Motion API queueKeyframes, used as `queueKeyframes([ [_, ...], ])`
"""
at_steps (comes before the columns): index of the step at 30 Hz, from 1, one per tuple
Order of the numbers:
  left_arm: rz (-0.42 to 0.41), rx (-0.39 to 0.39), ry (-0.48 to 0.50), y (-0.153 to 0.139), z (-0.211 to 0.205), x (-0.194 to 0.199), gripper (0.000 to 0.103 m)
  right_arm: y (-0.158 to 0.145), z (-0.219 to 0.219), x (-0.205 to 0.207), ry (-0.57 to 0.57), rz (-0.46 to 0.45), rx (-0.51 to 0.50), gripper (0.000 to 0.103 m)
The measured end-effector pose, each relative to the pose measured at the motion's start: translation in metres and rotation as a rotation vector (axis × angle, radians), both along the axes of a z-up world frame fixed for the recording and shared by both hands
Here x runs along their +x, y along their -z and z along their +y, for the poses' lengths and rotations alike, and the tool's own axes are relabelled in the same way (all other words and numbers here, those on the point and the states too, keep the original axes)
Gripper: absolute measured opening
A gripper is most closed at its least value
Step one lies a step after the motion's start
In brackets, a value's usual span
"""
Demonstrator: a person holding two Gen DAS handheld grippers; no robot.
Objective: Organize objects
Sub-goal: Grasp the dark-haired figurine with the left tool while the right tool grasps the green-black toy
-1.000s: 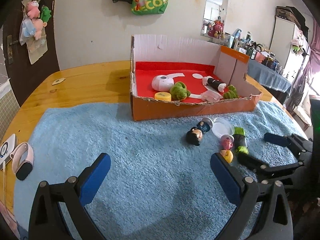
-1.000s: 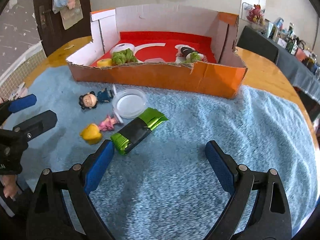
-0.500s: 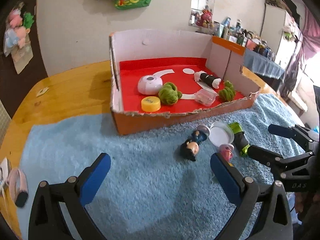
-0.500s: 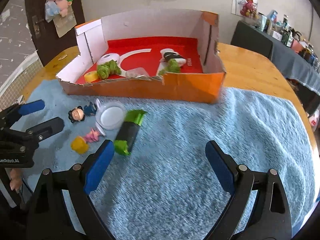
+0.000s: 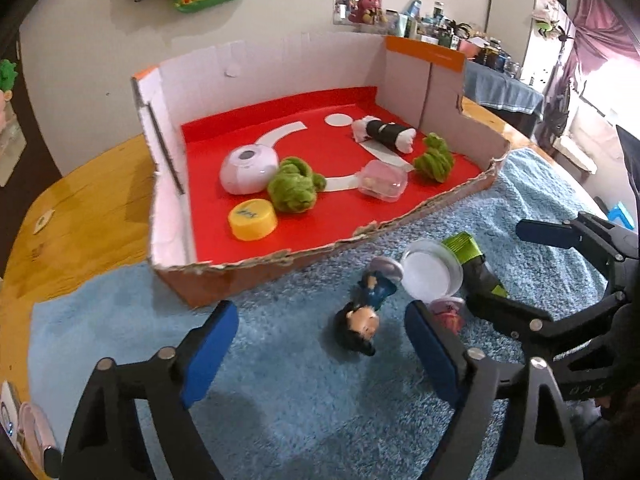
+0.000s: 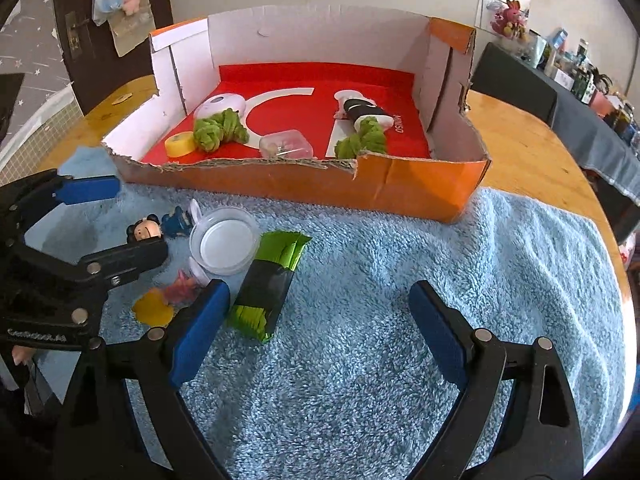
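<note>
Left wrist view: we look steeply down, close, toward the torn orange cardboard box with red floor [image 5: 280, 256] from its left front. Right wrist view: from its right front. Shared: the box [image 6: 420, 192], fluffy blue towel [image 5: 280, 380] [image 6: 400, 320].

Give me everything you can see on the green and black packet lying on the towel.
The packet is a flat foil-like sachet, shiny and crinkled, with a black middle band and bright green crimped ends. It lies flat on the blue towel, outside the box, its long axis running toward the box. One long edge sits right against the clear round lid; whether they touch is unclear. Its near end lies just beside the right gripper's near finger, outside the gap. Nothing grips it.
</note>
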State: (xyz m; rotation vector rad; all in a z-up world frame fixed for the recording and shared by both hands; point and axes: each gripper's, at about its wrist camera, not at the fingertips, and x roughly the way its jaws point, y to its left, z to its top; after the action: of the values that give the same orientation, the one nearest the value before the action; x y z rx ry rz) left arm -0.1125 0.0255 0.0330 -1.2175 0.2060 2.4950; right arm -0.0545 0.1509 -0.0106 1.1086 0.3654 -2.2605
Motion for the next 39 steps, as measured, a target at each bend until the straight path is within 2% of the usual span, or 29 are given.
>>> queueKeyframes([
  [3,-0.017,0.025,0.032,0.002,0.003,-0.002,0.073,0.0,-0.004,0.003,-0.022,0.015,0.015,0.084],
  [5,-0.031,0.036,0.055,0.004,0.006,-0.002,0.069,0.001,-0.007,0.003,-0.037,0.01,0.021,0.072],
  [8,-0.023,0.036,0.075,0.004,0.01,-0.001,0.063,0.003,-0.009,0.005,-0.052,0.007,0.016,0.064],
  [10,-0.026,0.05,0.098,0.003,0.011,0.001,0.054,0.002,-0.01,0.007,-0.068,0.009,0.013,0.056],
  [12,-0.029,0.055,0.109,0.002,0.013,0.002,0.041,0.002,-0.012,0.011,-0.093,0.01,0.005,0.044],
  [13,-0.028,0.054,0.113,0.003,0.015,0.003,0.036,0.001,-0.013,0.012,-0.106,0.007,-0.002,0.035],
  [14,-0.028,0.051,0.111,0.003,0.015,0.003,0.026,0.001,-0.014,0.014,-0.118,0.003,-0.011,0.03],
  [19,-0.034,0.073,0.101,0.002,0.011,0.004,0.023,-0.001,-0.009,0.015,-0.117,-0.005,-0.04,0.023],
  [27,-0.01,0.085,0.092,-0.004,0.01,0.016,0.023,-0.008,-0.001,0.017,-0.111,0.01,-0.065,0.022],
  [39,0.049,0.123,0.055,-0.03,-0.007,0.038,0.023,-0.027,0.011,0.023,-0.119,0.033,-0.121,0.022],
])
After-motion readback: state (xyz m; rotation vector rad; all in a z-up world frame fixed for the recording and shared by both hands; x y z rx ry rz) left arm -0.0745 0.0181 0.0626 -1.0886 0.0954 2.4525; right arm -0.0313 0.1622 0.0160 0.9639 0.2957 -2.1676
